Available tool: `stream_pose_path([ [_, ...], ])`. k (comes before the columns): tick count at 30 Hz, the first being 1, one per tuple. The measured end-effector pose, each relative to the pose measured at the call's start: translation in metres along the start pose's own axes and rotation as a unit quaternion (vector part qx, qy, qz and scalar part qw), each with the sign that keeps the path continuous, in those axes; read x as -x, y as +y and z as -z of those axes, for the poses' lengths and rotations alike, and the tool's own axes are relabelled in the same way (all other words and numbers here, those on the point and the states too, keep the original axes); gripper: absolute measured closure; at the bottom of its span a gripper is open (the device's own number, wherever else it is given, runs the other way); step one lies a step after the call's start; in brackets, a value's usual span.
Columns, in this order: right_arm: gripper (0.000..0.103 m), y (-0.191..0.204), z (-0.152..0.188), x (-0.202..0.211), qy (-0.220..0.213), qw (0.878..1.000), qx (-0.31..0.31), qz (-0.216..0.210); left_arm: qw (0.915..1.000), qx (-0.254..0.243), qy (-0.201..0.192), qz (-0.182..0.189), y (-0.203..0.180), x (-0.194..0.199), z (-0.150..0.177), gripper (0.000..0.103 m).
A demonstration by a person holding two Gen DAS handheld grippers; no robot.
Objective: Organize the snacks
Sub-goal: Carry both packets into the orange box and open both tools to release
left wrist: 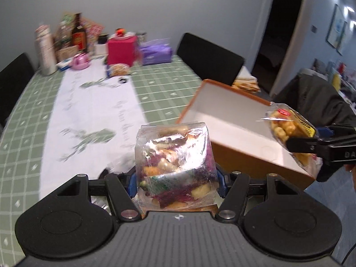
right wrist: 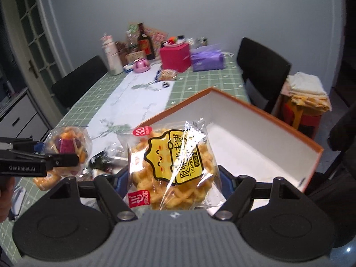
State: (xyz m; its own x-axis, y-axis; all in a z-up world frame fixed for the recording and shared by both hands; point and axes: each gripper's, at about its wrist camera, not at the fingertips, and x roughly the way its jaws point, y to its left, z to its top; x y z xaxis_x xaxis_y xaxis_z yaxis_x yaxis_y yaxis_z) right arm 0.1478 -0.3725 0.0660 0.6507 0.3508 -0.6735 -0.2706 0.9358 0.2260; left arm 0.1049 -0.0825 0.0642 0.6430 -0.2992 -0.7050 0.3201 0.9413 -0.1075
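My left gripper [left wrist: 175, 181] is shut on a clear bag of mixed purple and orange chips [left wrist: 174, 164], held above the table left of the box; the bag also shows in the right wrist view [right wrist: 69, 149]. My right gripper [right wrist: 173, 182] is shut on a yellow-labelled bag of golden biscuits [right wrist: 175, 166], held over the near edge of an open orange box with a white inside [right wrist: 244, 142]. That biscuit bag also shows in the left wrist view [left wrist: 287, 129], beside the box [left wrist: 233, 120].
The green checked tablecloth [right wrist: 195, 89] carries a white runner. At the far end stand a bottle [right wrist: 145, 42], a pink box [right wrist: 175, 56], a purple pack [right wrist: 208, 59] and a small snack bag [right wrist: 168, 74]. More packets lie near the left gripper [right wrist: 46, 181]. Black chairs [right wrist: 262, 66] flank the table.
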Motion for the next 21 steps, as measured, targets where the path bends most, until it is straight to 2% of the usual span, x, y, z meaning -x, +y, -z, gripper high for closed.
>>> stream_pose_path([
  [6, 0.028, -0.045, 0.003, -0.011, 0.002, 0.999, -0.041, 0.036, 0.9986, -0.035, -0.007, 0.038, -0.046, -0.042, -0.027, 0.03],
  [15, 0.029, -0.081, 0.014, -0.044, 0.026, 0.996, -0.055, 0.071, 0.9933, -0.105, -0.023, 0.042, -0.1, -0.09, -0.051, 0.03],
  [18, 0.029, -0.081, 0.02, -0.053, 0.039, 0.996, -0.04, 0.071, 0.9914, -0.123, -0.004, 0.044, -0.109, -0.108, -0.05, 0.03],
  [21, 0.029, -0.073, 0.023, -0.062, 0.052, 0.996, -0.014, 0.078, 0.9895, -0.134, 0.041, 0.036, -0.113, -0.126, -0.049, 0.03],
])
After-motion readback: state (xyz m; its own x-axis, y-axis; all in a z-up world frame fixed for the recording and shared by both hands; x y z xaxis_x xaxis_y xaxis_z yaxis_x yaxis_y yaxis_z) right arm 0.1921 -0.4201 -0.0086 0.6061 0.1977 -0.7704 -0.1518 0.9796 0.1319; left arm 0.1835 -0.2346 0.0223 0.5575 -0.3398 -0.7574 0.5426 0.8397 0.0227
